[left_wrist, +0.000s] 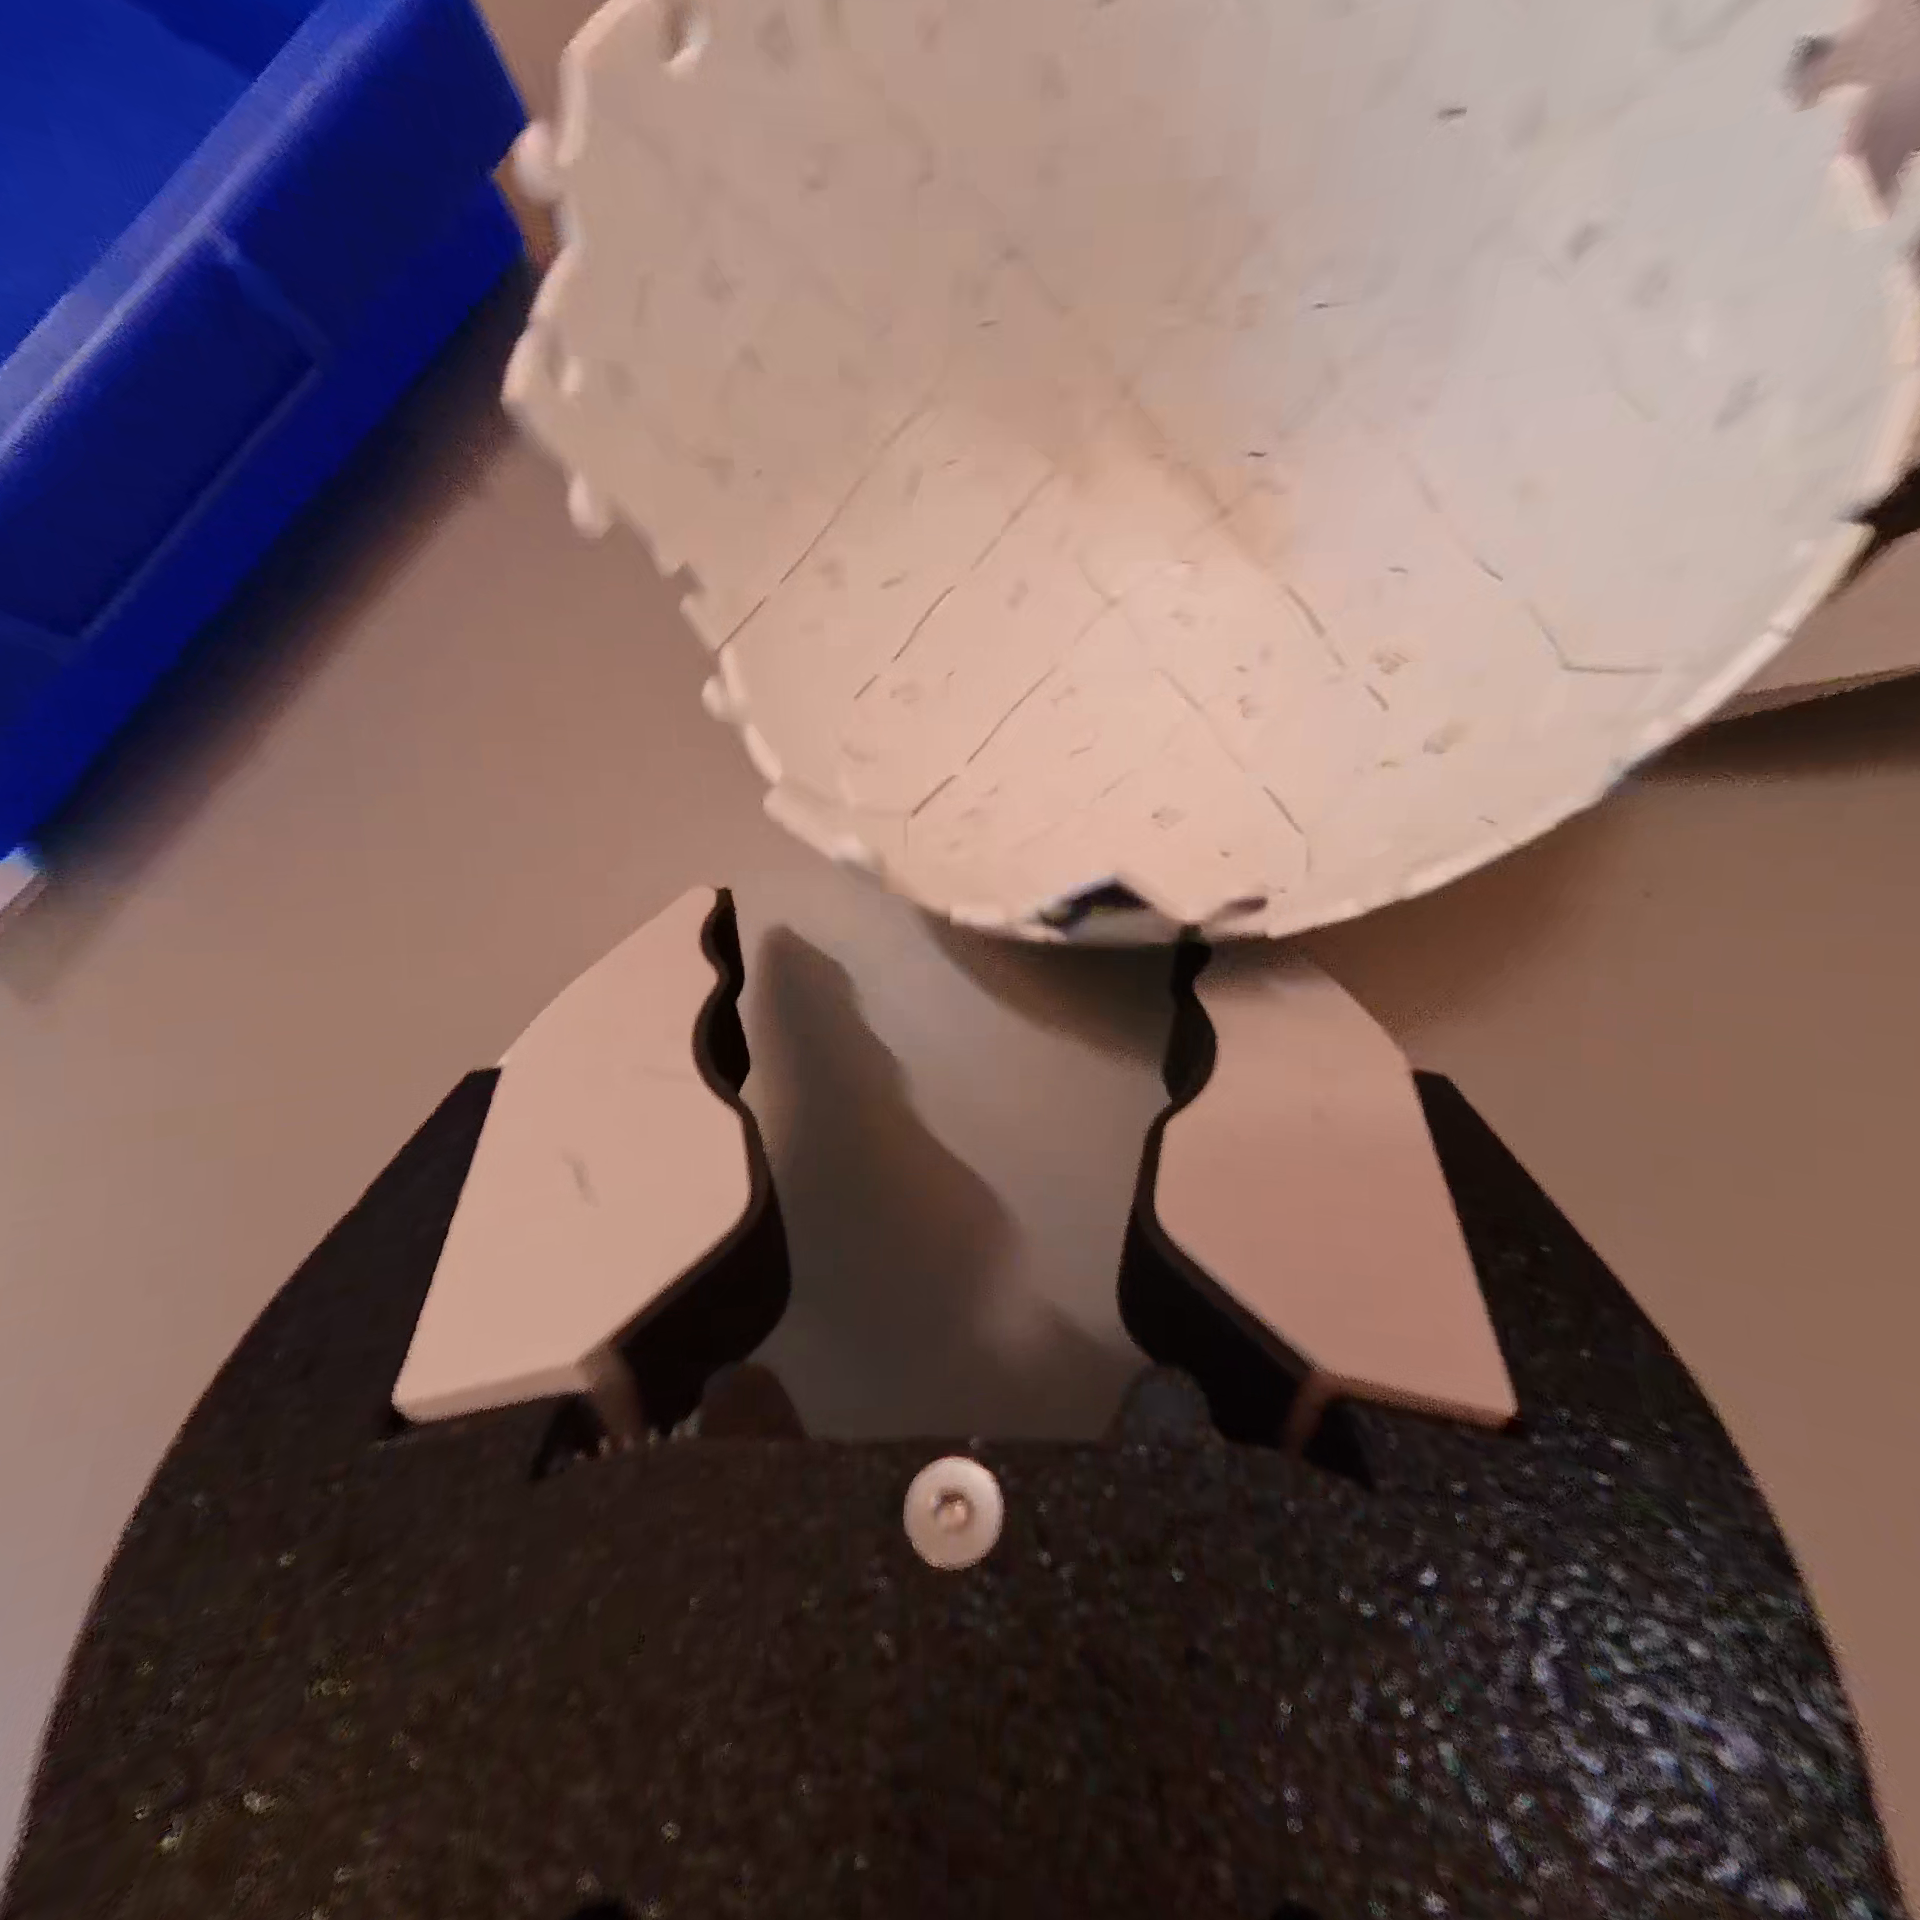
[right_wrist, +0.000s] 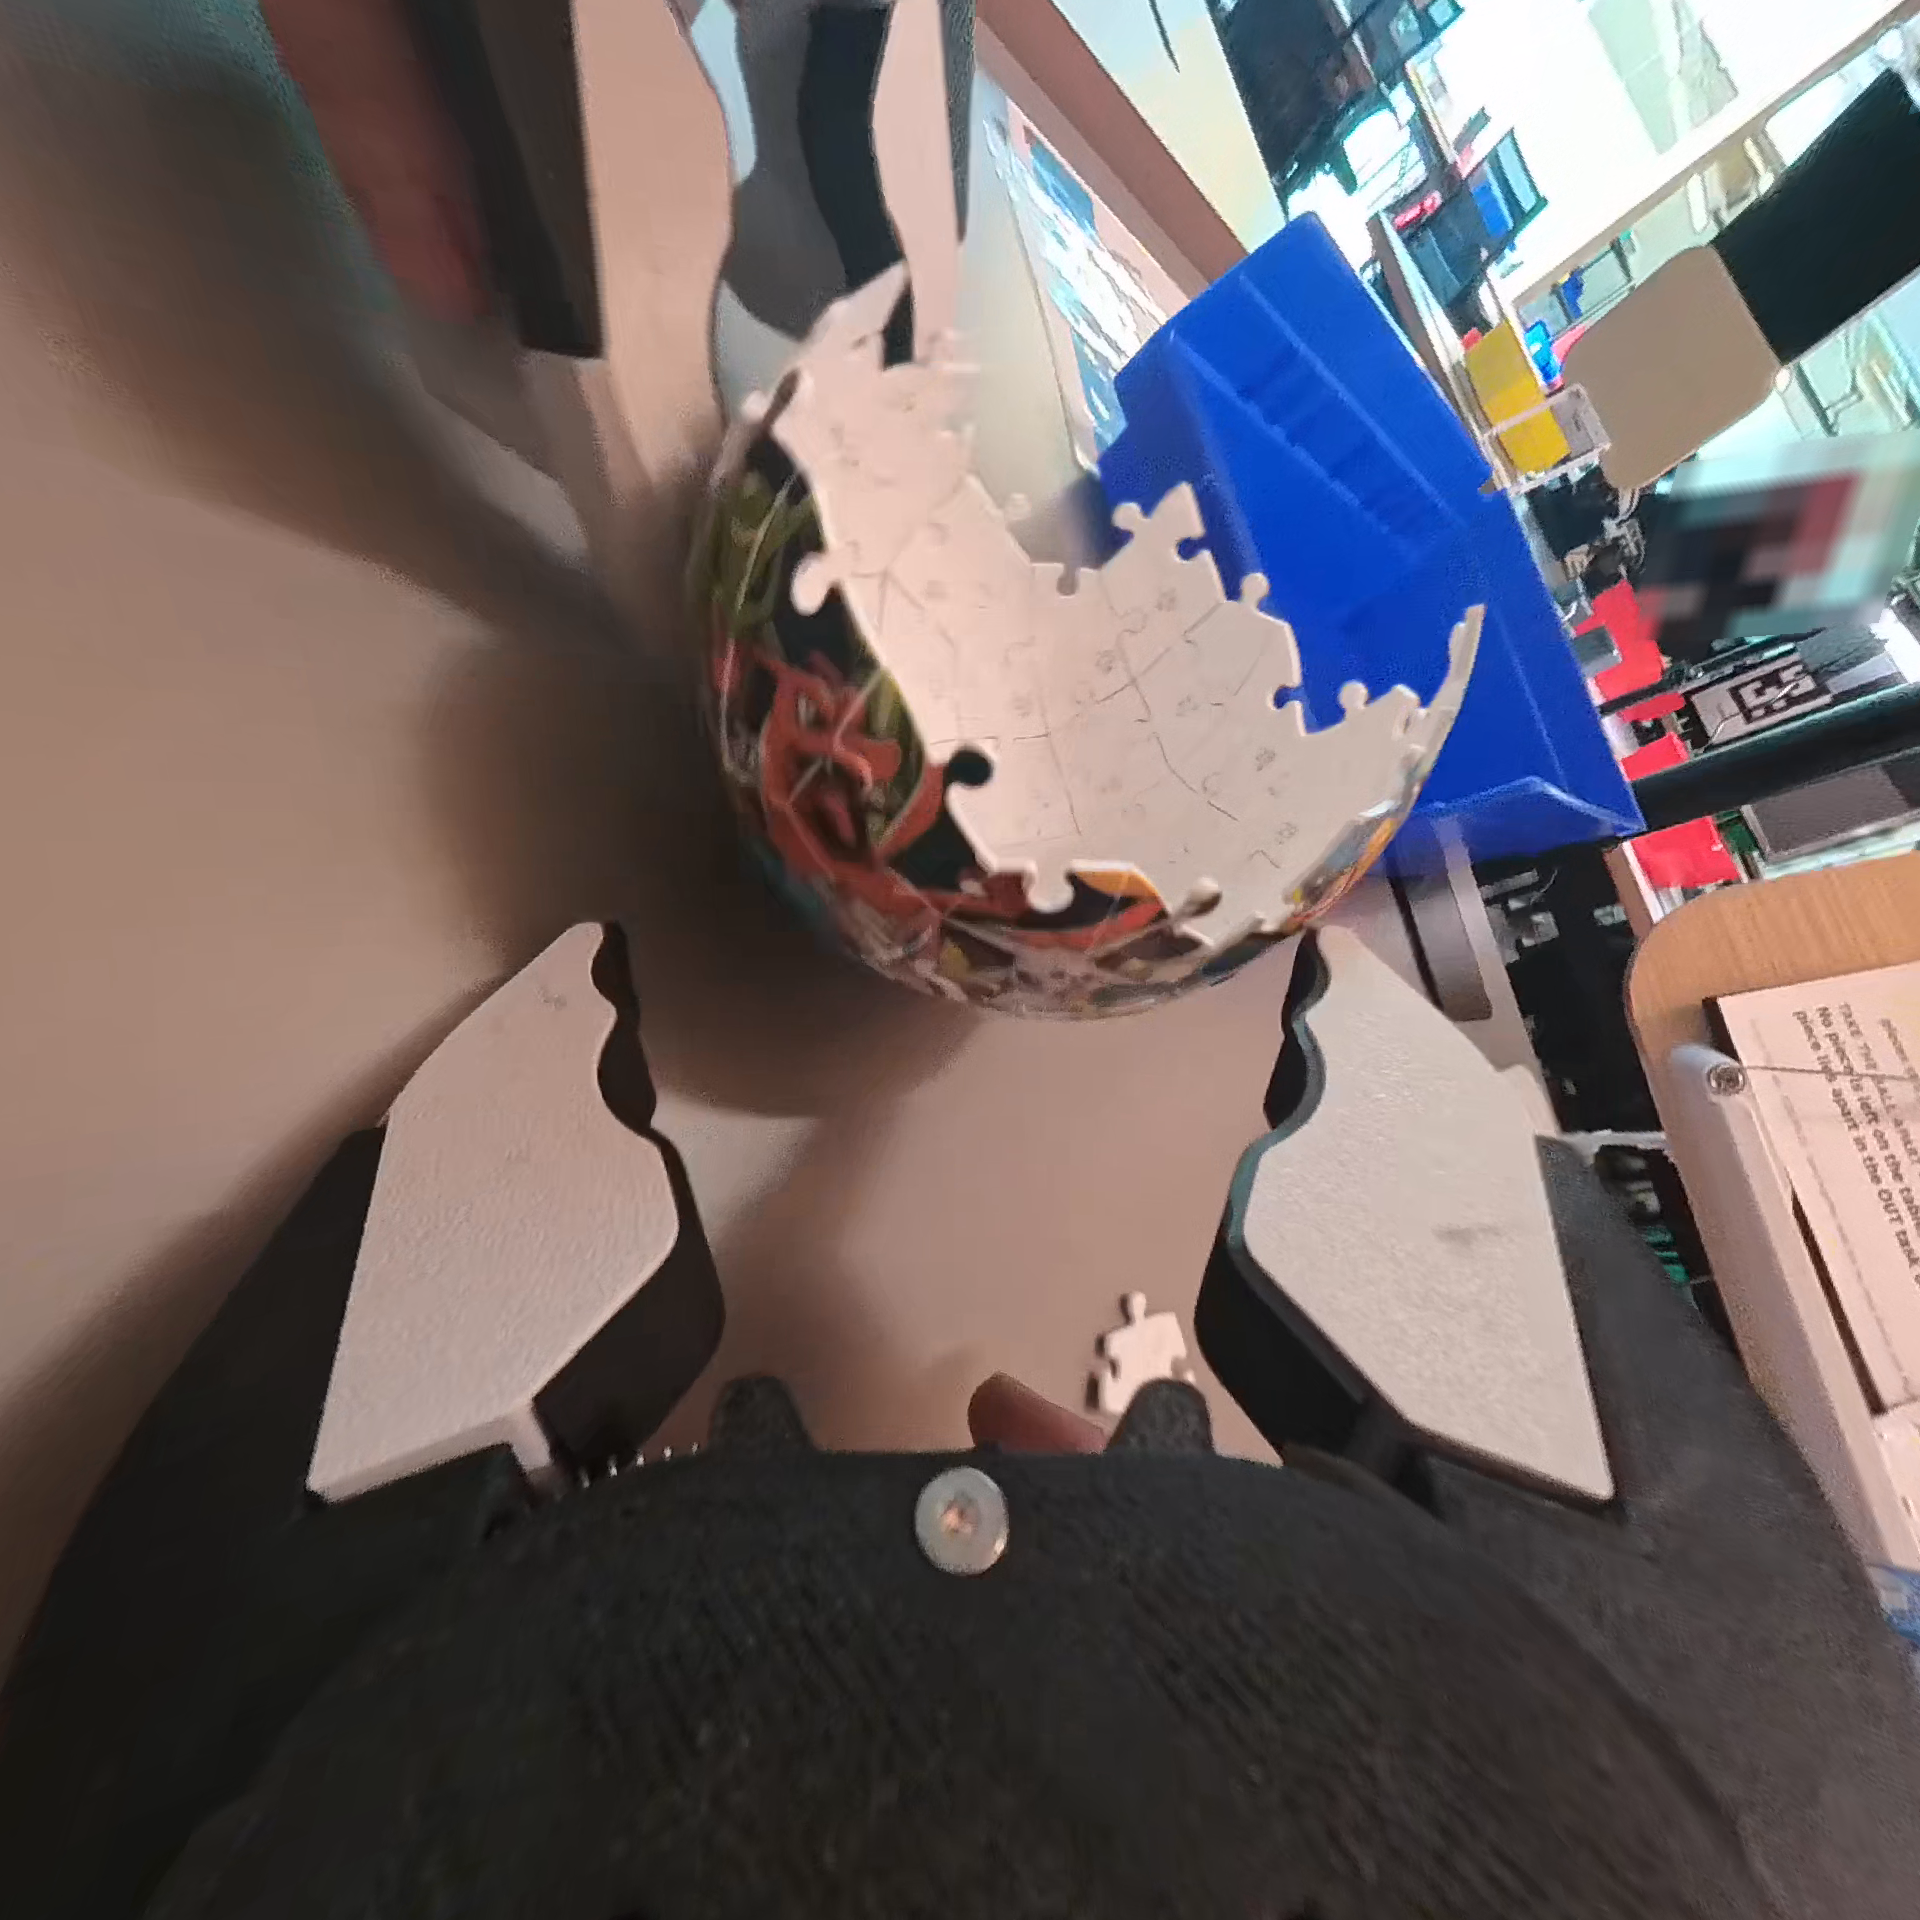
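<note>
A partly assembled puzzle ball (right_wrist: 1081, 707) lies on the tan table (right_wrist: 208, 727), a curved shell with a colourful outside, a white inside and a jagged rim. My right gripper (right_wrist: 961, 935) is open and empty, its tips just short of the ball's near side. A loose white puzzle piece (right_wrist: 1138, 1361) lies on the table between its fingers. In the left wrist view the ball's white inside (left_wrist: 1195, 416) fills the top. My left gripper (left_wrist: 956, 930) is open and empty, its right fingertip (left_wrist: 1184, 966) at the ball's rim. It also shows beyond the ball in the right wrist view (right_wrist: 790, 208).
A blue plastic bin (left_wrist: 156, 416) stands on the table to the left of the ball, and shows behind it in the right wrist view (right_wrist: 1351, 499). A light tray with a printed sheet (right_wrist: 1849, 1195) sits at the right. Shelves and clutter lie beyond the table edge.
</note>
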